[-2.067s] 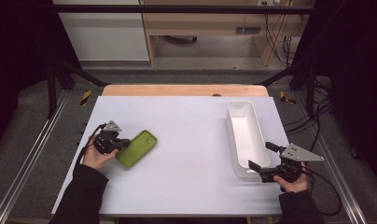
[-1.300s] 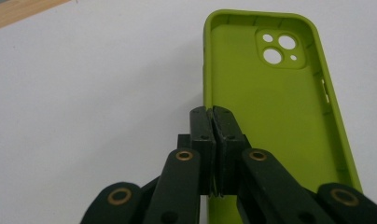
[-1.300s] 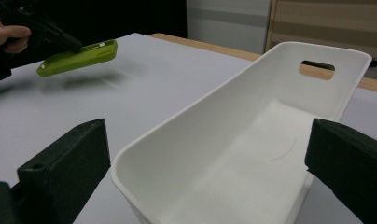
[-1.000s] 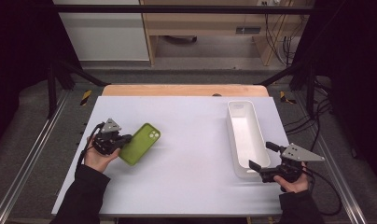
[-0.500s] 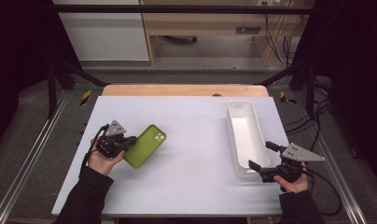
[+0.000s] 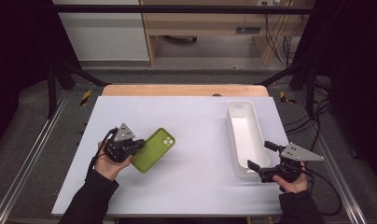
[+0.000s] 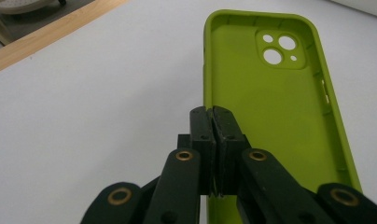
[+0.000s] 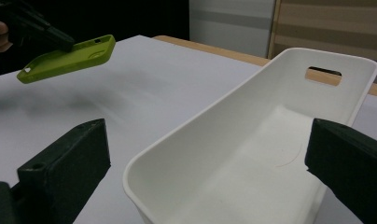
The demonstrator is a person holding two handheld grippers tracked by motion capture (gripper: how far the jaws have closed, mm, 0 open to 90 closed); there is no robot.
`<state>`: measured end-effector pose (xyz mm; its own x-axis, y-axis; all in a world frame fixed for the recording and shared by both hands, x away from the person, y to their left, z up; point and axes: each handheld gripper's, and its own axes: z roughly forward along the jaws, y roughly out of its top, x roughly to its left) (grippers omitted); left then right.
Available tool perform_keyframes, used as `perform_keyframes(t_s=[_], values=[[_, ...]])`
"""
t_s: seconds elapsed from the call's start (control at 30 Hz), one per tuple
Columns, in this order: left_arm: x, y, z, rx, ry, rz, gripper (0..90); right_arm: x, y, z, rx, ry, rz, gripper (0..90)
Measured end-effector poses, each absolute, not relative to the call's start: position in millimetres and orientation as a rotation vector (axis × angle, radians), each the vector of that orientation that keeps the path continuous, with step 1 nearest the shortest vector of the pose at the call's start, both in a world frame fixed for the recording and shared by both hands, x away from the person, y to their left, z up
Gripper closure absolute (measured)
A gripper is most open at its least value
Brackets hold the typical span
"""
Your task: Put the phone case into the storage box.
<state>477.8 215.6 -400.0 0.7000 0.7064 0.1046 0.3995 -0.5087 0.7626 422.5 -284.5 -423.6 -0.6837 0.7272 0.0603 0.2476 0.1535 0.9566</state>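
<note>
- Two hand-held grippers over a white desk [image 6: 196,186], one in each hand, as seen from the high view.
- Left gripper [image 6: 139,144], toward the desk's left edge: jaws clenched on the long side wall of a green phone case [image 6: 154,150], pads pressed together with the thin wall pinched between them, plain in the left gripper view [image 7: 213,122].
- Grey three-cornered plate on top, cable trailing back along the hand [image 6: 109,163] below.
- Green phone case [image 7: 280,116] held open side up, camera cut-outs at the far end, pointing away from the gripper toward the desk's far right.
- From the right gripper view, case [image 8: 67,58] clear of the desk surface, tilted a little, soft shadow on the white top beneath.
- Right gripper [image 6: 260,160], near the desk's right front corner: jaws spread wide, nothing between the pads, one jaw either side of the near end of a white tray [image 6: 235,140] without touching it as far as can be told.
- In the right gripper view, both black jaws [image 8: 203,172] framing the tray's near rim [image 8: 144,165].
- White tray long and narrow, lengthwise along the desk's right edge, slot handle in its far wall, nothing inside.
- Strip of bare wood [image 6: 177,90] along the desk's far edge.
- Well apart: case on the left half, tray on the right.
</note>
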Motion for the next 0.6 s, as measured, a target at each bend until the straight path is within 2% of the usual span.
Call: perform_keyframes(t_s=[0.6], values=[[464,192,-397,2.185,0.783,0.562,87.7,424,-266,-414,0.924,2.061,1.539,1.1]])
